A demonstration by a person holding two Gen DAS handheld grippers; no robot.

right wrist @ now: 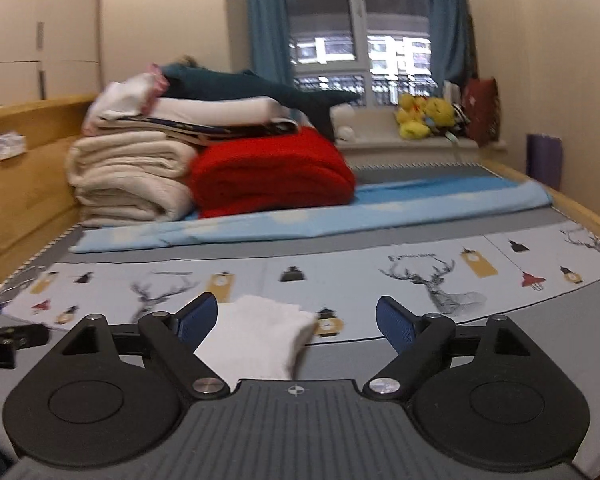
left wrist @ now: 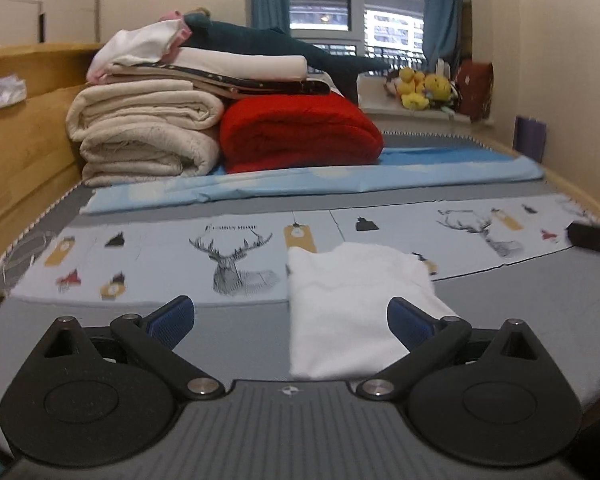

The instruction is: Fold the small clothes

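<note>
A small white garment (left wrist: 352, 308) lies folded flat on the grey bed cover, partly over the deer-print strip. In the left wrist view it lies between and ahead of my fingers, toward the right one. My left gripper (left wrist: 290, 320) is open and empty, low over the bed. In the right wrist view the same white garment (right wrist: 260, 340) lies just ahead of the left finger. My right gripper (right wrist: 296, 320) is open and empty. The right gripper's body shows at the far right of the left wrist view (left wrist: 596, 236).
A stack of cream blankets (left wrist: 140, 132), a red blanket (left wrist: 300, 132) and folded linens with a dark plush shark stands at the back left. A light blue sheet (left wrist: 300, 184) lies across the bed. Wooden bed rails (left wrist: 16, 152) run along both sides. Yellow plush toys (left wrist: 420, 88) sit on the windowsill.
</note>
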